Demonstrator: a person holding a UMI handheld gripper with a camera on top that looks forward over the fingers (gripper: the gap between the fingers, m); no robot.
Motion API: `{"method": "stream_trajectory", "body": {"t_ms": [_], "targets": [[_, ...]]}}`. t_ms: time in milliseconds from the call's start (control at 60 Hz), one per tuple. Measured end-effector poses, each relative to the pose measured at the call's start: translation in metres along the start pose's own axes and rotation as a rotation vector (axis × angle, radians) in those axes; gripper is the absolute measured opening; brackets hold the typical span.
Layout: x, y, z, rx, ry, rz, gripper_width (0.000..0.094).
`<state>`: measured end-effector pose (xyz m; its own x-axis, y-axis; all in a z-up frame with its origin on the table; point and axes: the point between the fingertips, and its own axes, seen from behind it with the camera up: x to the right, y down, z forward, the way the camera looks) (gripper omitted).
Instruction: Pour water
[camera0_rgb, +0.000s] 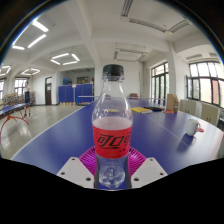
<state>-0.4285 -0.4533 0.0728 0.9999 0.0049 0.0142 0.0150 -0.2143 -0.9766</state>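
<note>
Your gripper (112, 168) sits low and level, its two fingers reaching forward with the pink pads (88, 157) facing inward; the bottle (112, 125) stands right between them, dead centre, its base down at the fingertips; the pads look to lie against the bottle's lower sides, so I judge the gripper clamped on the bottle, though the contact itself is partly hidden behind the bottle's clear body; treat the hold as likely rather than proven. The bottle is upright, its long axis vertical, the dark cap (113, 71) still on top and the red label (112, 135) facing you around its middle; the liquid inside appears clear. Behind the bottle the blue worktop (50, 140) stretches away; to the right of the bottle, well apart, a few small objects (192, 126) sit on the worktop, too small to tell whether any is a vessel to pour into. Since the cap is on and the bottle is vertical, pouring has not begun; your coming move turns on tilting that vertical axis toward a receiver, and with the grip low on the bottle, expect it to want to swing as you tip.
</note>
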Motion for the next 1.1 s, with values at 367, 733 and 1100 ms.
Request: {"method": "stream_trajectory", "body": {"t_ms": [367, 733, 1100], "targets": [[-0.008, -0.068, -0.016, 0.072, -0.140, 0.130, 0.0281], [0.125, -0.301, -0.025, 0.304, -0.604, 1.043, 0.0282], [0.347, -0.265, 0.091, 0.334, -0.849, 2.118, 0.0280]]}}
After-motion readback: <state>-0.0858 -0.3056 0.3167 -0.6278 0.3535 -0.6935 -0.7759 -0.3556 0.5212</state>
